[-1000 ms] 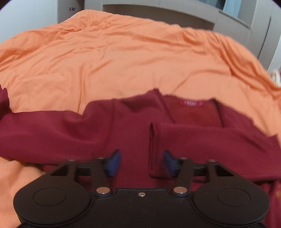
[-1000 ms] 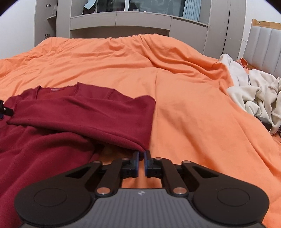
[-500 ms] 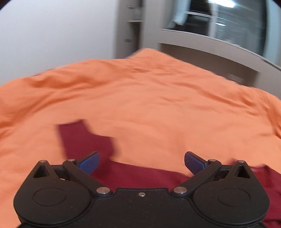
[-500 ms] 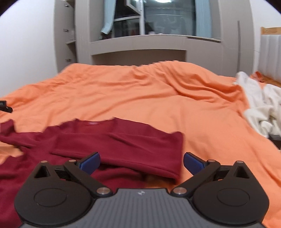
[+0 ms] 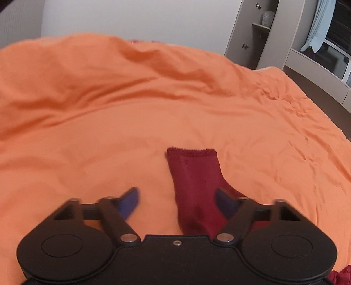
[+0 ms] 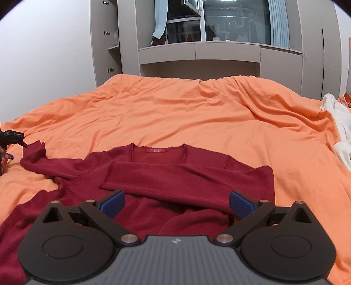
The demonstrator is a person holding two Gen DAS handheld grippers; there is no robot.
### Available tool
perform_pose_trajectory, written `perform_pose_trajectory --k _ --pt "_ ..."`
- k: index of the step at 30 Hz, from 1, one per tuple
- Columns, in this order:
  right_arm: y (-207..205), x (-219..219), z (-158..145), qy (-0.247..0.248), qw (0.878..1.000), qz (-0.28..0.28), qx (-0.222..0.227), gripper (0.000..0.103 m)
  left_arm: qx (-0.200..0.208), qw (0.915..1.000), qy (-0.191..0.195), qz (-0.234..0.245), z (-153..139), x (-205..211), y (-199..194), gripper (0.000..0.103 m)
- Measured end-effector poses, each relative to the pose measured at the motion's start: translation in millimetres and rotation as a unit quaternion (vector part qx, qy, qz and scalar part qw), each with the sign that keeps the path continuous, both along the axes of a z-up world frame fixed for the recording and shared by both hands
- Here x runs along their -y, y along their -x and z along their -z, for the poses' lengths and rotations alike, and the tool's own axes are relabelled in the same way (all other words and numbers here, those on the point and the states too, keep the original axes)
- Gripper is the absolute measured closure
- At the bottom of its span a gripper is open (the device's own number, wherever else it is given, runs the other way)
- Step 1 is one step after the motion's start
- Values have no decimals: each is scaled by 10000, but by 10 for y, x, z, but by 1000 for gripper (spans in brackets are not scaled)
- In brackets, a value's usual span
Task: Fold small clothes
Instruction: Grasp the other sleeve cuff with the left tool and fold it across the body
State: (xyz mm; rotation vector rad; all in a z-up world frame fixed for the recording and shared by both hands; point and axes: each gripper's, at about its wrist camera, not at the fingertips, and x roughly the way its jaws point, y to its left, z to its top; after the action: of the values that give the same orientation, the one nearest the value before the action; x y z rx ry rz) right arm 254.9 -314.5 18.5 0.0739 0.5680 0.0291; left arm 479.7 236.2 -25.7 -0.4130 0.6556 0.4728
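Note:
A dark red long-sleeved top [image 6: 153,175] lies flat on the orange bed cover [image 6: 175,114]. Its right sleeve [image 6: 186,182] is folded across the chest. Its left sleeve [image 6: 37,160] stretches out to the left. My right gripper [image 6: 177,203] hovers over the lower front of the top, jaws wide open and empty. In the left wrist view my left gripper [image 5: 177,202] hangs over the outstretched sleeve [image 5: 195,188], whose cuff [image 5: 190,151] points away from me. Its jaws are closing, with the sleeve between them nearer the right pad [image 5: 224,203], and no pad presses on the cloth.
A heap of cream and white clothes [image 6: 337,140] lies at the bed's right edge. A grey wardrobe and shelf unit [image 6: 197,52] stands beyond the far end of the bed, with a window above it. A white wall [image 5: 131,19] runs along the left side.
My left gripper swung left from the top's chest to the outstretched sleeve's cuff, opening wide and then narrowing. My right gripper let go of the folded sleeve, opened wide and drew back upward.

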Motion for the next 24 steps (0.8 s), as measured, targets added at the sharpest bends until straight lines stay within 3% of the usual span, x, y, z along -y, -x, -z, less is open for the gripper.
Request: perform_pose_trajectory --k 5,7,9,12,16,20,24 --pt "24 19 32 -2 9999 75 -83 0 51 9996 199 178 105 -25 -118 55" --pt "25 19 38 5 9999 87 -93 0 124 9987 398 283 138 -43 -148 70" --pt "24 21 38 1 9999 80 -90 0 120 9975 584 386 179 -46 -182 98" --pt "30 26 40 6 9999 61 -80 0 376 9976 428 392 134 7 -141 100" --pt "31 55 40 -36 9999 87 -42 0 1035 9928 -88 604 -190 222 -1 100" --pt "41 97 45 -146 9998 126 0 0 1539 9809 -512 1071 -621 639 98 100" --pt "70 163 23 -193 9996 177 72 0 1944 9626 -668 1764 -1003 1263 223 100"
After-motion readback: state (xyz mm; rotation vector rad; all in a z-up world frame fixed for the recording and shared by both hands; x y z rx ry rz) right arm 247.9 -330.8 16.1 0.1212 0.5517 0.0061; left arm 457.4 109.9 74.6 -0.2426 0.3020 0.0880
